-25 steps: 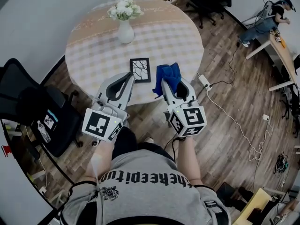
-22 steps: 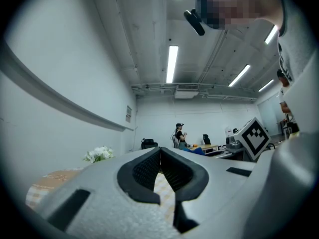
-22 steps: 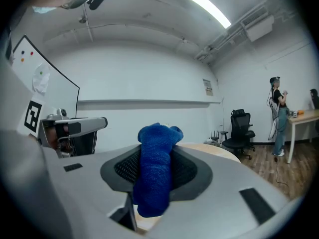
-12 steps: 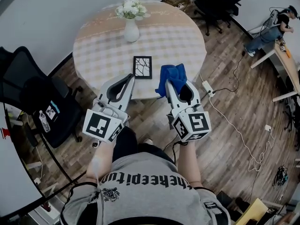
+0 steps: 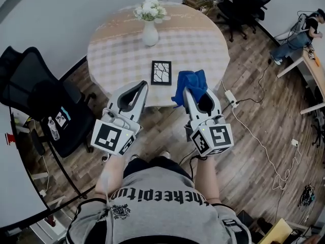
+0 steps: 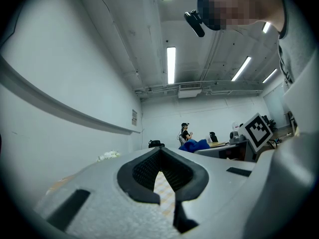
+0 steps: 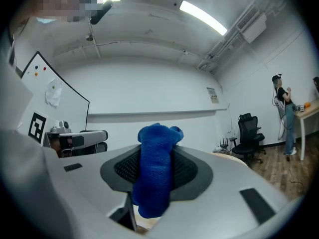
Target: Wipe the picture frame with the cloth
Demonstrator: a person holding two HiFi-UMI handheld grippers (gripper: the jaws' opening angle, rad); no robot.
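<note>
At the left, the grey left gripper [image 5: 139,86] hangs over the near edge of the round table with the pale checked tablecloth [image 5: 195,39]. Its dark pads are pressed together at the tips with nothing between them. Just beyond it and slightly to the right, the small black-bordered picture frame with a white branching pattern [image 5: 161,72] lies flat and face up on the tablecloth, close to the near edge. Its long axis runs away from the person toward the white vase of flowers [image 5: 150,33], leaning only slightly aside. Right of the frame, the grey right gripper [image 5: 195,91] is clamped on the bunched blue terry cloth [image 5: 189,80], which sticks out past the jaws beside the frame but apart from it. By my reading the cloth is in hand and the wiping has not begun; bringing it onto the frame and rubbing remain.
</note>
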